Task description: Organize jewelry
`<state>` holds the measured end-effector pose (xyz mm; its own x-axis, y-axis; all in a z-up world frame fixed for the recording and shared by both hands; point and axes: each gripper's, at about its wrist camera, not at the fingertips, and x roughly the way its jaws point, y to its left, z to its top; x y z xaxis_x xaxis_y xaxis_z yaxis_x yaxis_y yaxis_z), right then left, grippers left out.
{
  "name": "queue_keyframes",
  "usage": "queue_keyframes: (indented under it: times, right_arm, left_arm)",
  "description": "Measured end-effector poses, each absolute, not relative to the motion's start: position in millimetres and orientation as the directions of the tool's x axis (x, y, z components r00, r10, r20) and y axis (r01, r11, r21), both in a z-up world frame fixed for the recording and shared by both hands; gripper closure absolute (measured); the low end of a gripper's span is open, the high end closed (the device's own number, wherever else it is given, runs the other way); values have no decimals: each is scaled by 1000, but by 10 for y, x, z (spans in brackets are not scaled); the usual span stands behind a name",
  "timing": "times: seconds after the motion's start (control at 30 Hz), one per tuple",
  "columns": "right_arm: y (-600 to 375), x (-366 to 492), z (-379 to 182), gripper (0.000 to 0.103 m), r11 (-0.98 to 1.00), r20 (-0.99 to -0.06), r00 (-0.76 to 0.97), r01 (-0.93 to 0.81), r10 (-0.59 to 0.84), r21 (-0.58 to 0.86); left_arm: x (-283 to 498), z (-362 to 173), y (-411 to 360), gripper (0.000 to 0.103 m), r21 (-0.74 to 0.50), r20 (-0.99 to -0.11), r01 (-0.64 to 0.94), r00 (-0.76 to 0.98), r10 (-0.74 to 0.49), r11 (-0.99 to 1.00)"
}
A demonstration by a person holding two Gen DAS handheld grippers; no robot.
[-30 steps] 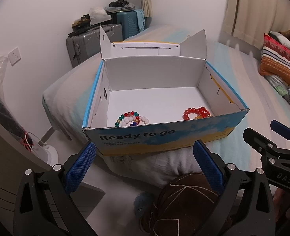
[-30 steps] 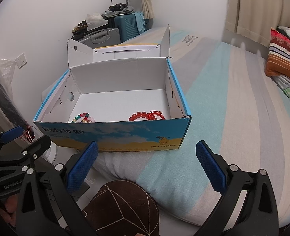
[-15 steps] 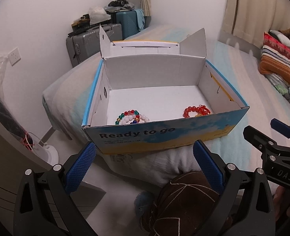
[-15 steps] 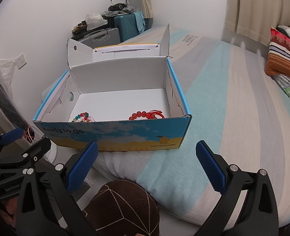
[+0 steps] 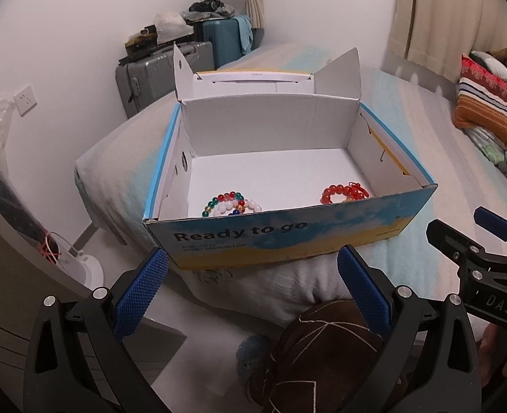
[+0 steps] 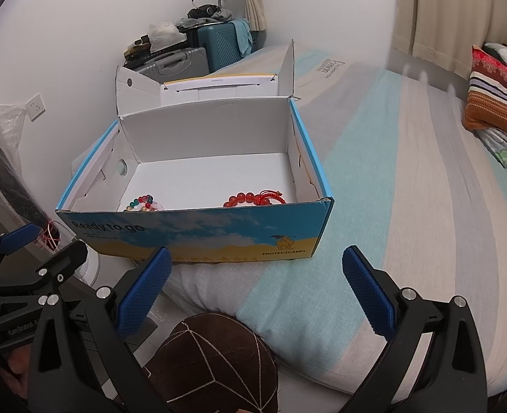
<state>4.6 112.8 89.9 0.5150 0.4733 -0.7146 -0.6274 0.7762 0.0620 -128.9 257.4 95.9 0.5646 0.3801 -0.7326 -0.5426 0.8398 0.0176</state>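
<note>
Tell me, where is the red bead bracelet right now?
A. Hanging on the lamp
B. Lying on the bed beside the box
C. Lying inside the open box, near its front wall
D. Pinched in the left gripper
C: the red bead bracelet lies on the white floor of the open box, just behind its printed front wall, while the left gripper and the right gripper stand open and empty in front of it.

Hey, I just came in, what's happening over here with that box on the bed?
A person holds two handheld grippers in front of an open cardboard box on the bed. The left gripper and right gripper are both open, holding nothing, short of the box. Inside, by the front wall, lie a multicoloured bead bracelet on the left and a red bead bracelet on the right.
</note>
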Motion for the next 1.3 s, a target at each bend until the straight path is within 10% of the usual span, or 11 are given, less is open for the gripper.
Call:
queue_keyframes:
  times: [1.3]
  right_arm:
    - [1132, 46, 877, 7, 778, -716, 515, -625, 471, 62]
  left_arm:
    - [-1282, 947, 2607, 6, 12, -736, -557, 557, 385, 830]
